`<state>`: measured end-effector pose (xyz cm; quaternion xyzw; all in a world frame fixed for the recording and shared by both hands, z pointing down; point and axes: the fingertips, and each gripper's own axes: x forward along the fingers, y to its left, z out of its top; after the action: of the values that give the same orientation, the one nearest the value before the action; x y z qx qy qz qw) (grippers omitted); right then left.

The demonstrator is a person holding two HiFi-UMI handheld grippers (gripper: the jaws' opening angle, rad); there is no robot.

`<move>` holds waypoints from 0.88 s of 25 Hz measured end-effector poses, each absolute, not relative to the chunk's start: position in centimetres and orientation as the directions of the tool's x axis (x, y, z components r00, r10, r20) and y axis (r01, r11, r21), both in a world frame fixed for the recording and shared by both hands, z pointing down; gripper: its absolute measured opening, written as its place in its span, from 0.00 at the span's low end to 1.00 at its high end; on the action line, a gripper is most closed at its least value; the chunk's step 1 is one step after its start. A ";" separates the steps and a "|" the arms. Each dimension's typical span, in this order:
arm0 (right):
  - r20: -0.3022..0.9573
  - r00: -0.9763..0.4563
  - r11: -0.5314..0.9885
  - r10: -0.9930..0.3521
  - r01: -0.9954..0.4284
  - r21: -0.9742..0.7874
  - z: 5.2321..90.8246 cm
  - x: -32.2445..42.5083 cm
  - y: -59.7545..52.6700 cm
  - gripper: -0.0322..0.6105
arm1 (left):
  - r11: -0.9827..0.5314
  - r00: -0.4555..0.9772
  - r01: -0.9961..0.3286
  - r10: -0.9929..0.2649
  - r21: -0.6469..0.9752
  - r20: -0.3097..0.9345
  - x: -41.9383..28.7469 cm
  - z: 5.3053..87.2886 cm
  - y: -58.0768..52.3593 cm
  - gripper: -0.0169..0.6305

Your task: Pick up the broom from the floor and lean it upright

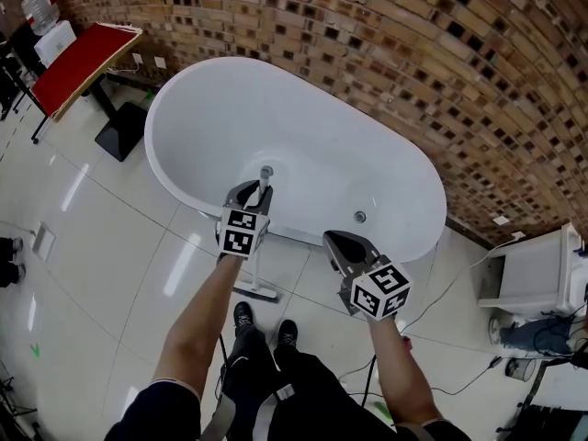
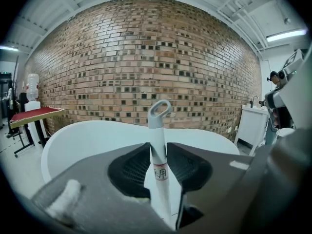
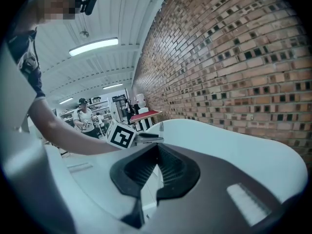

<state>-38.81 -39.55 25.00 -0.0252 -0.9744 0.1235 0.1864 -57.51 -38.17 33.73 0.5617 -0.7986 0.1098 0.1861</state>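
Note:
The broom stands upright with its grey-white handle resting against the rim of the white bathtub. Its head sits on the tiled floor. My left gripper is shut on the handle just below the looped top. In the left gripper view the handle rises between the two jaw tips and fills the gap there at the left gripper. My right gripper hangs to the right, over the tub's near rim, away from the broom. Nothing is between its jaws, and in its own view the right gripper has its tips together.
A brick wall runs behind the tub. A red-topped table stands at the far left and a white cabinet at the right. Cables trail on the floor. My shoes are just behind the broom head.

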 end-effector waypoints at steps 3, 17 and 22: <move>0.362 -0.928 0.969 0.087 -0.005 -0.246 24.9 -38.1 -39.6 0.05 | 0.346 -0.302 -0.938 -0.849 0.024 0.433 -58.0 34.0 -38.2 0.20; 0.293 -0.955 0.970 0.053 -0.020 -0.241 22.5 -37.1 -39.4 0.05 | 0.317 -0.245 -0.937 -0.896 0.148 0.371 -52.7 29.9 -34.0 0.18; 0.202 -0.979 0.976 0.034 -0.011 -0.218 18.8 -36.8 -38.8 0.05 | 0.254 -0.203 -0.957 -0.934 0.144 0.294 -48.4 24.6 -32.2 0.09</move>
<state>-36.82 -38.81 18.80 -0.0060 -0.9886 0.1096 0.1030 -48.44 -32.19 24.63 0.6099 -0.7749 0.0348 0.1621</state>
